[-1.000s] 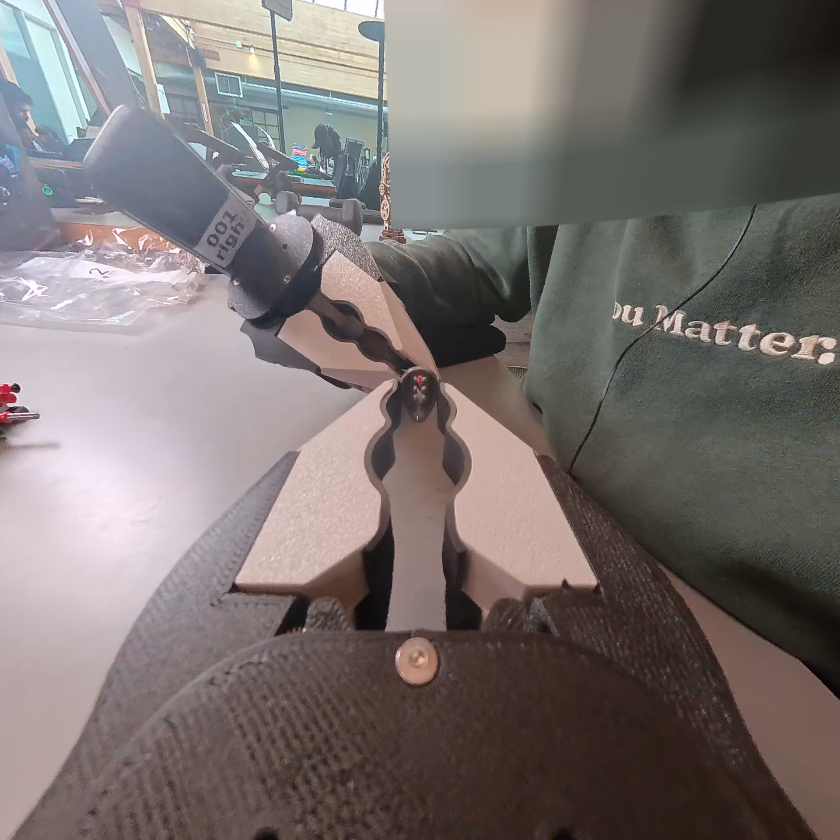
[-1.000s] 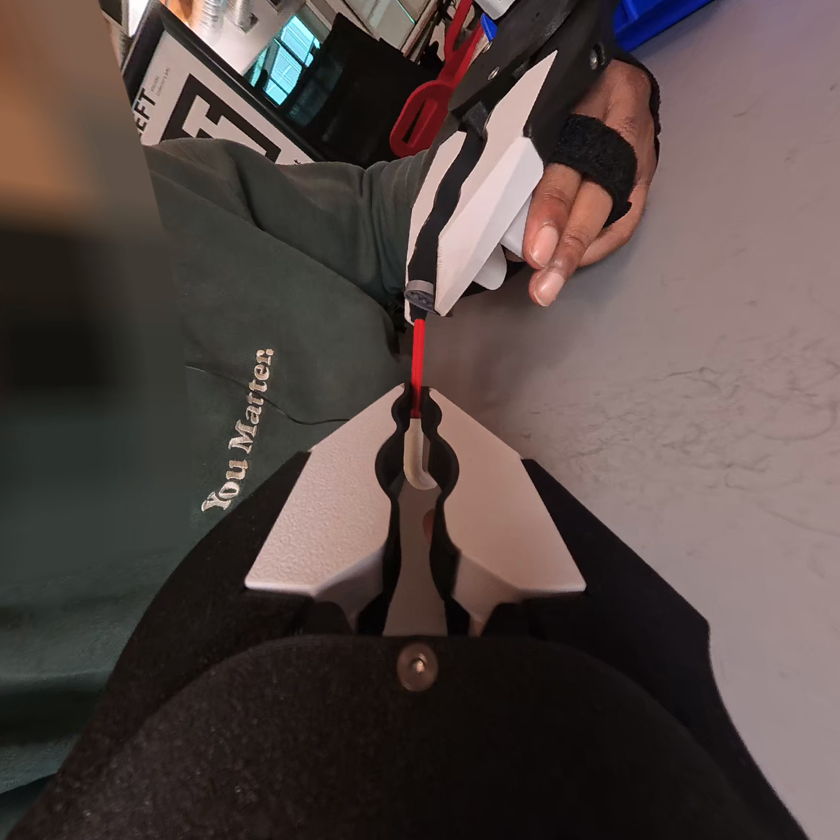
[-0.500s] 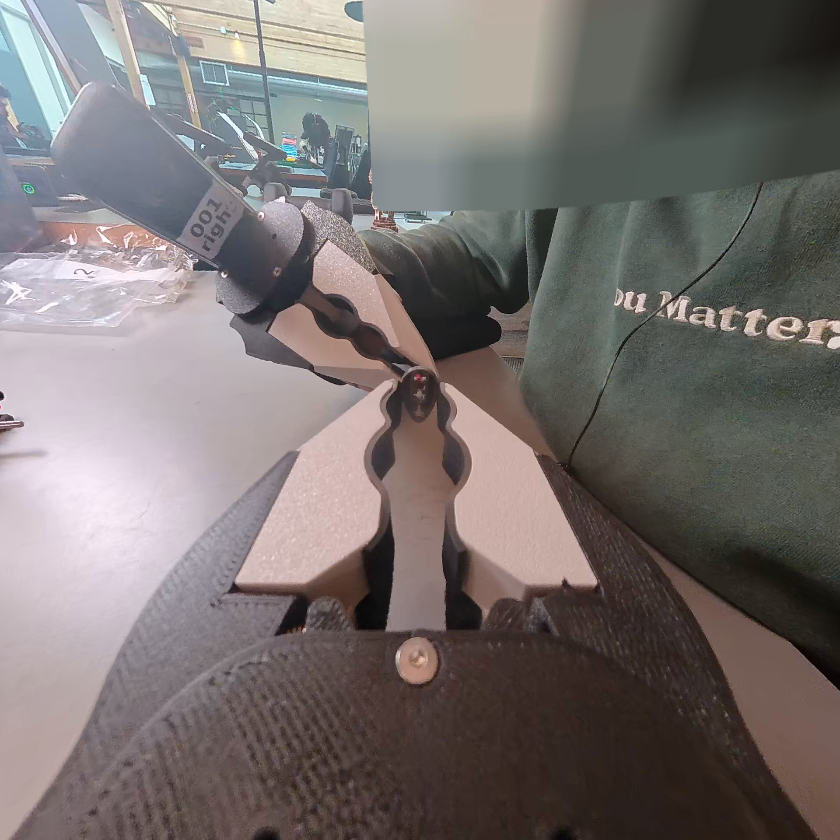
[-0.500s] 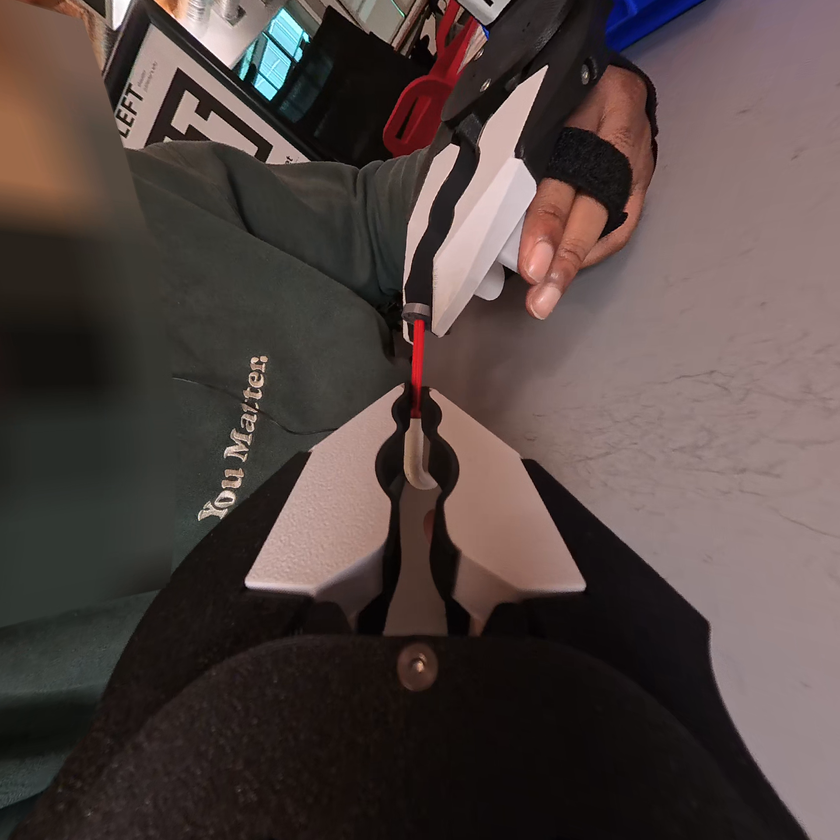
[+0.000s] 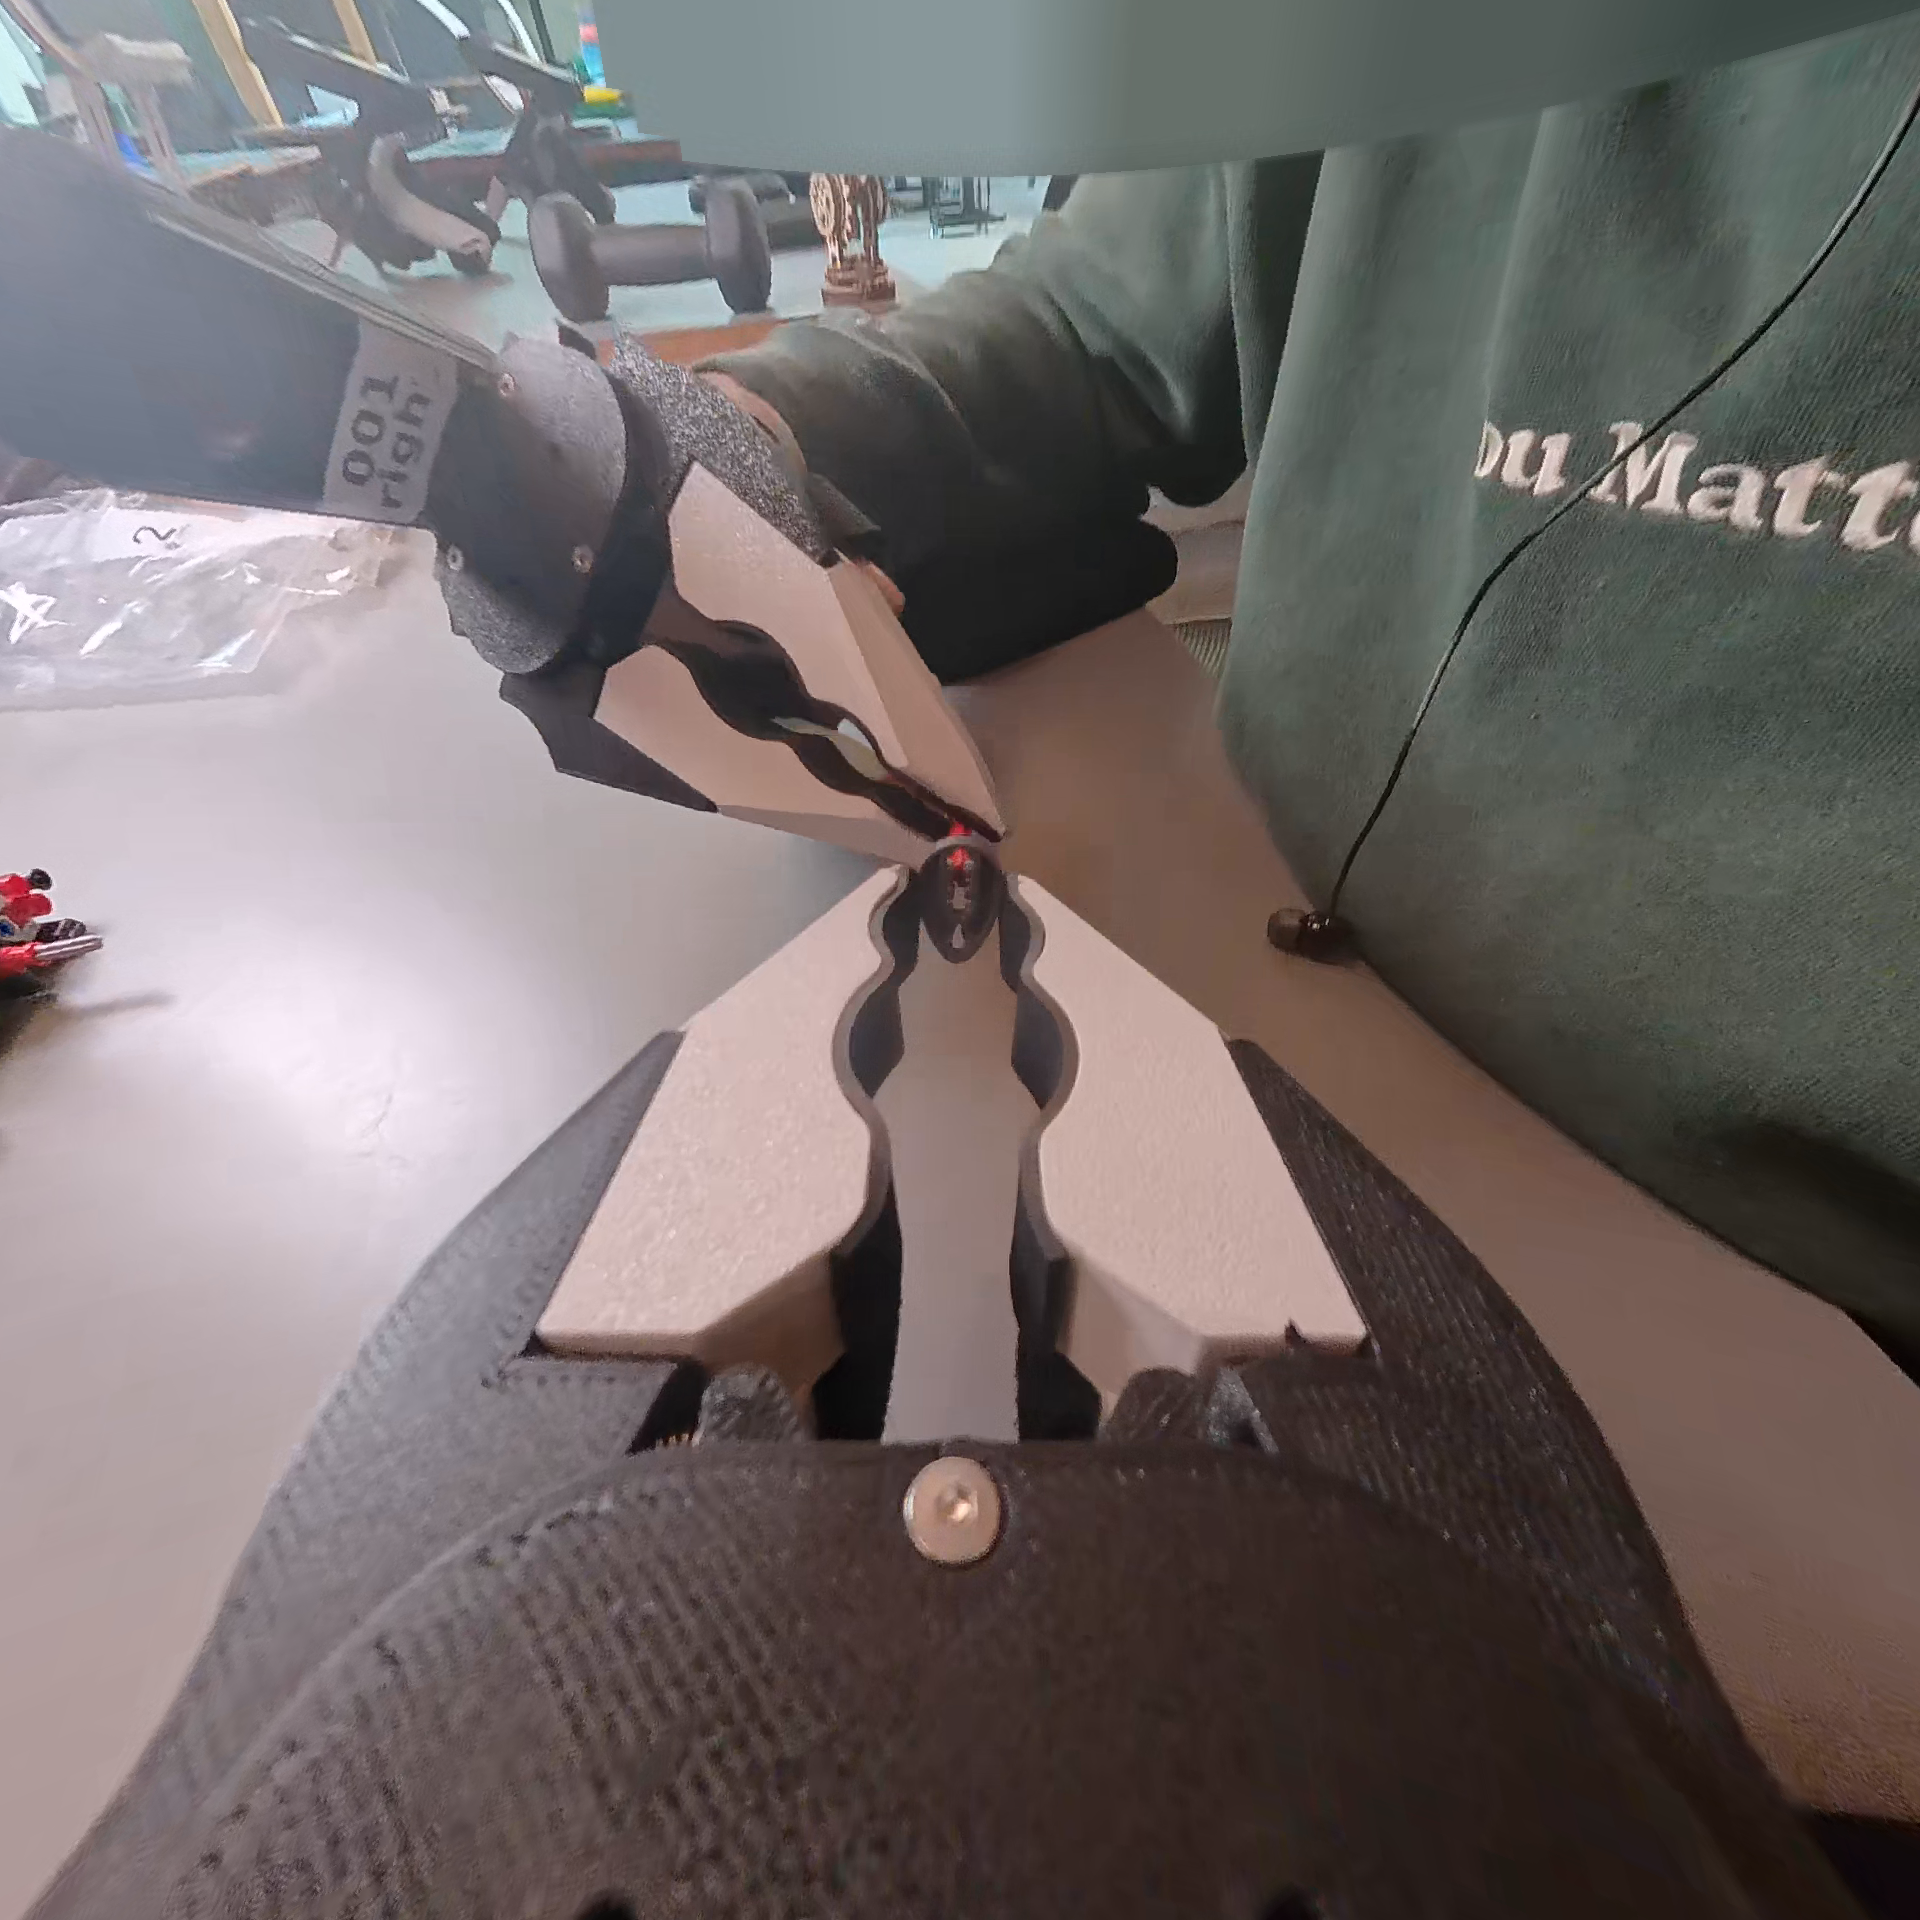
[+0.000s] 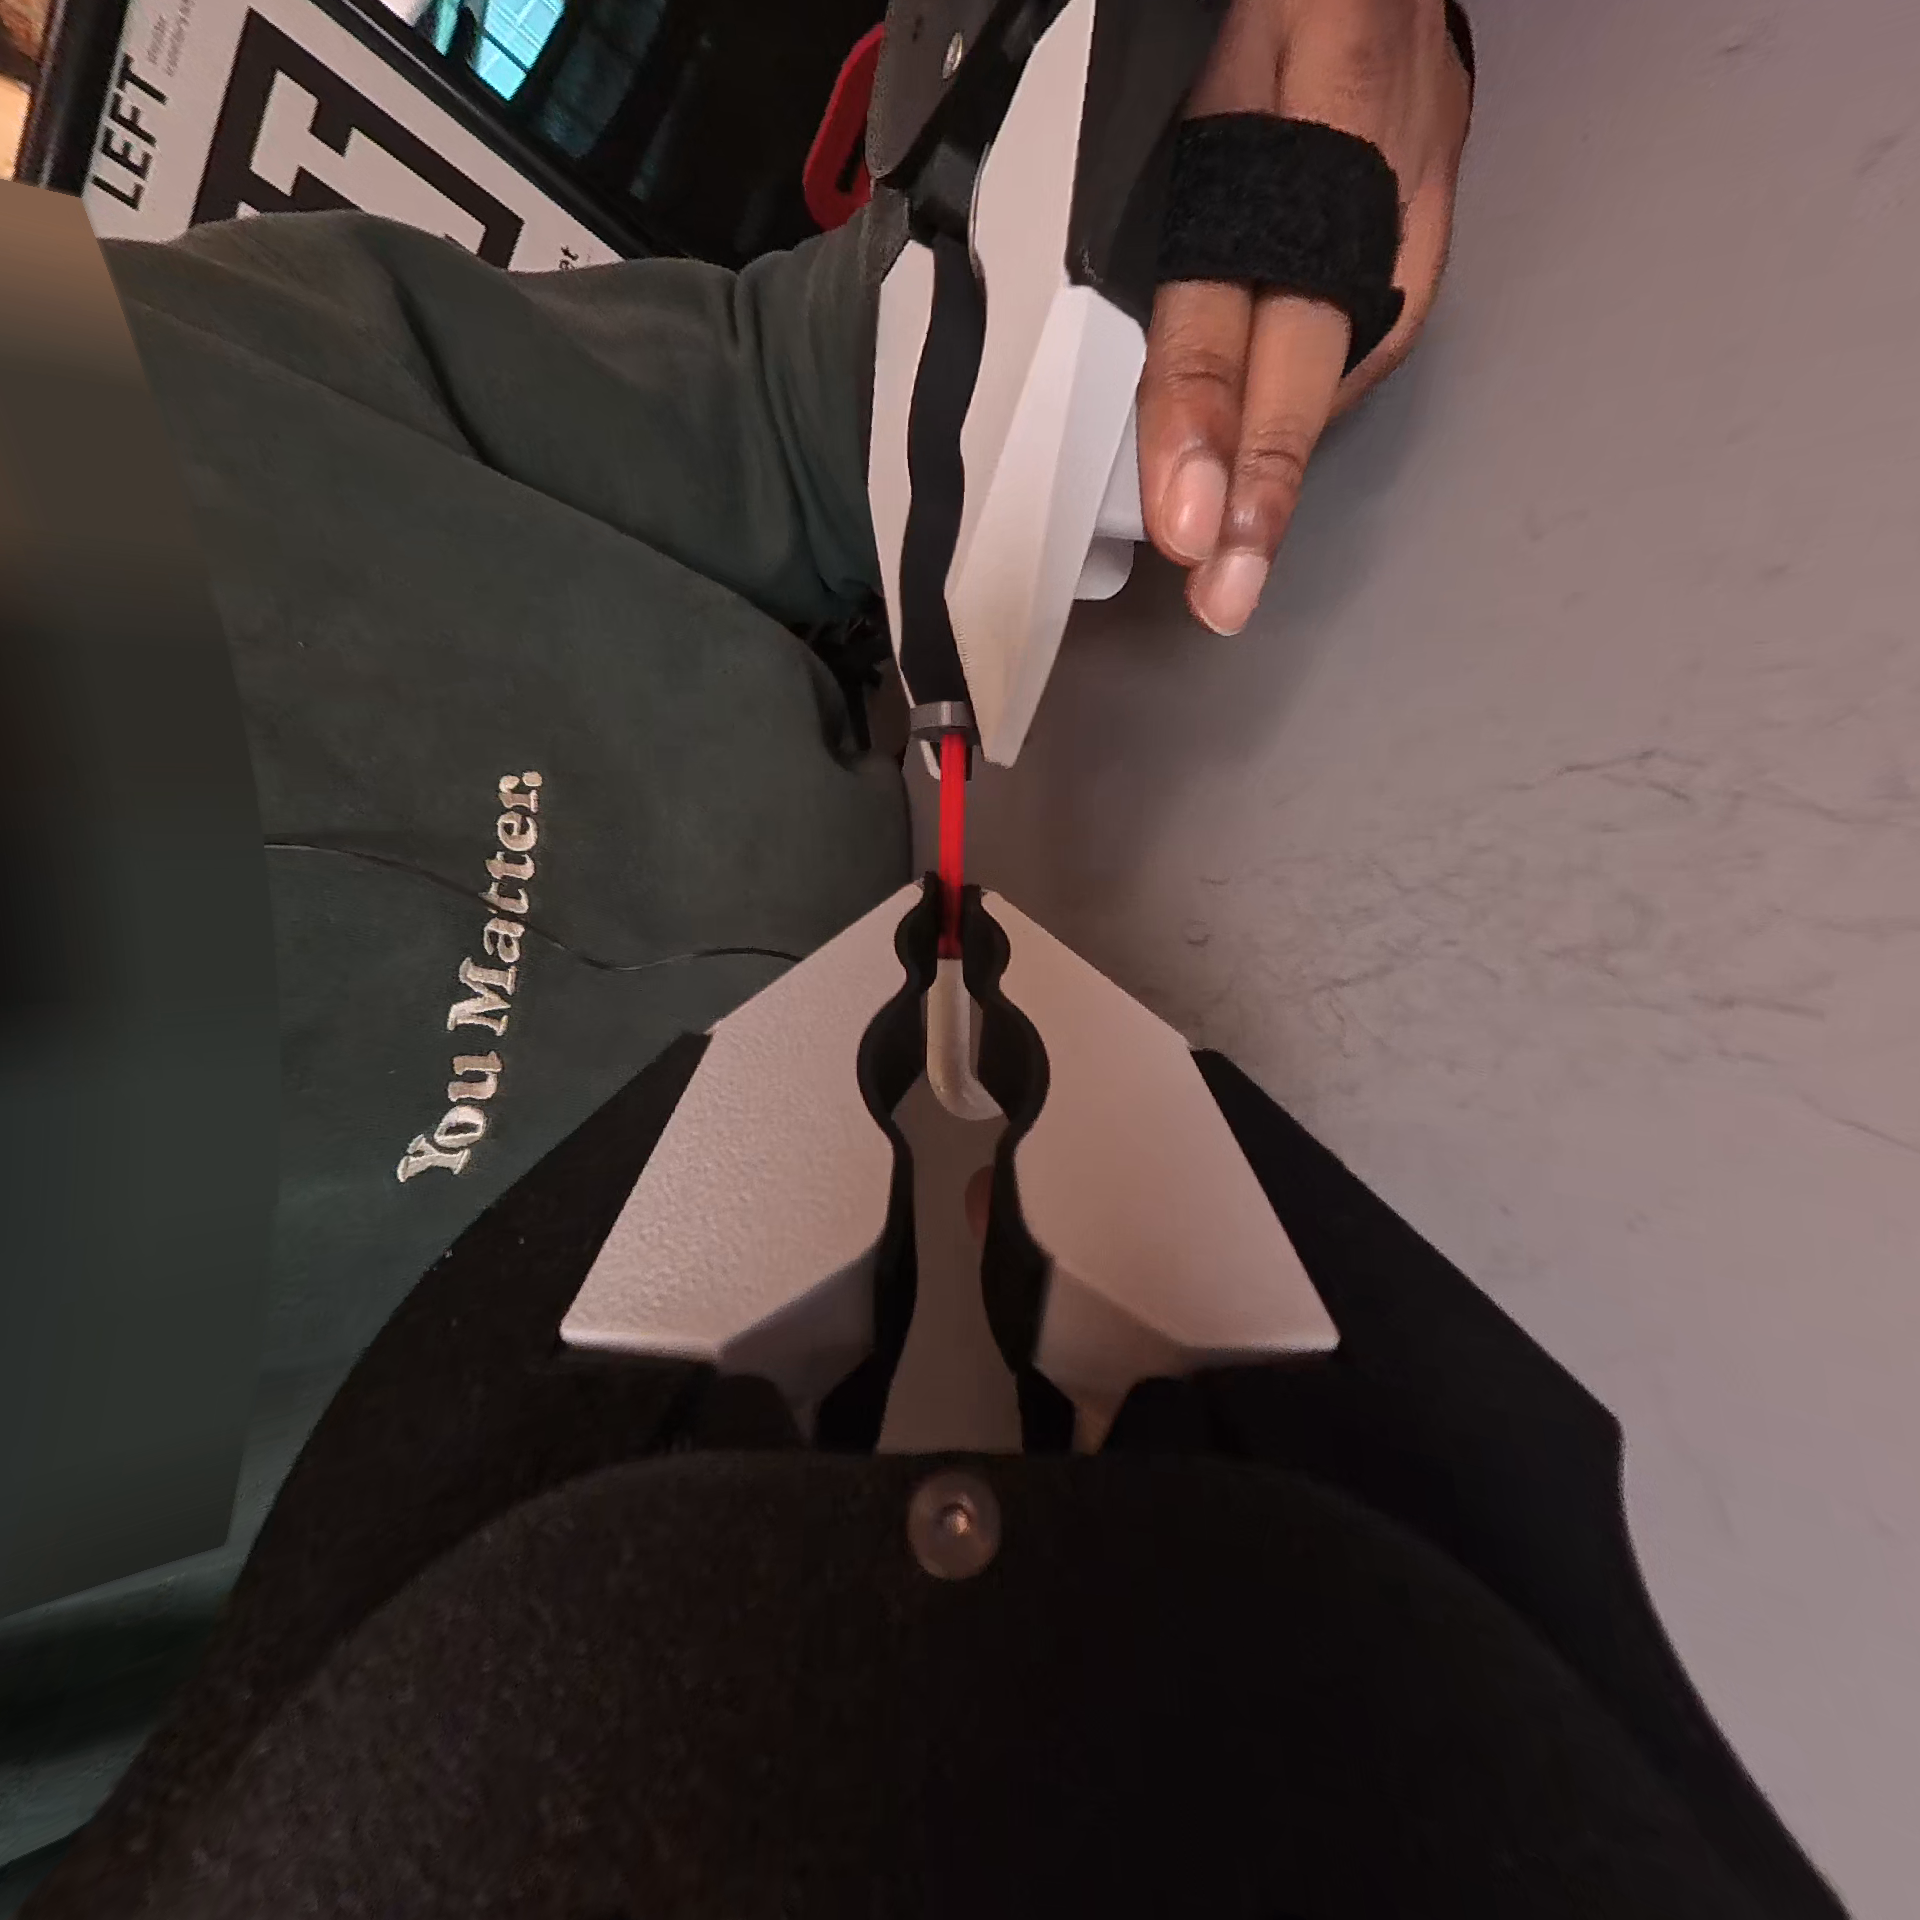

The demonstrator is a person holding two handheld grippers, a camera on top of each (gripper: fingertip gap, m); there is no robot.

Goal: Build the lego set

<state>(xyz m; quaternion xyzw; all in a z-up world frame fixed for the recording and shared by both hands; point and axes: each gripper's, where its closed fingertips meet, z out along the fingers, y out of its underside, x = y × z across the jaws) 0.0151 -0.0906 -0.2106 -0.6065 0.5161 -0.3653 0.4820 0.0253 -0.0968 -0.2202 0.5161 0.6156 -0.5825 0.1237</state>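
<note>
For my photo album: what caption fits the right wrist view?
Right gripper pinches a red rod whose far end meets a grey ring in the left gripper.

The right gripper (image 6: 943, 906) is clamping shut at its tips, pointing toward 12 o'clock, while the left gripper (image 5: 961, 883) is pinching narrowly, tip to tip with it; the left hand (image 6: 1288, 343) is extending two fingers toward 6 o'clock

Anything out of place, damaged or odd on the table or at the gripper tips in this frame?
Nothing looks damaged or spilled. The right gripper is clamped on a red pin with a white handle, whose far end sits in a small grey ring gripped by the left gripper. An earbud lies loose on the table.
</note>
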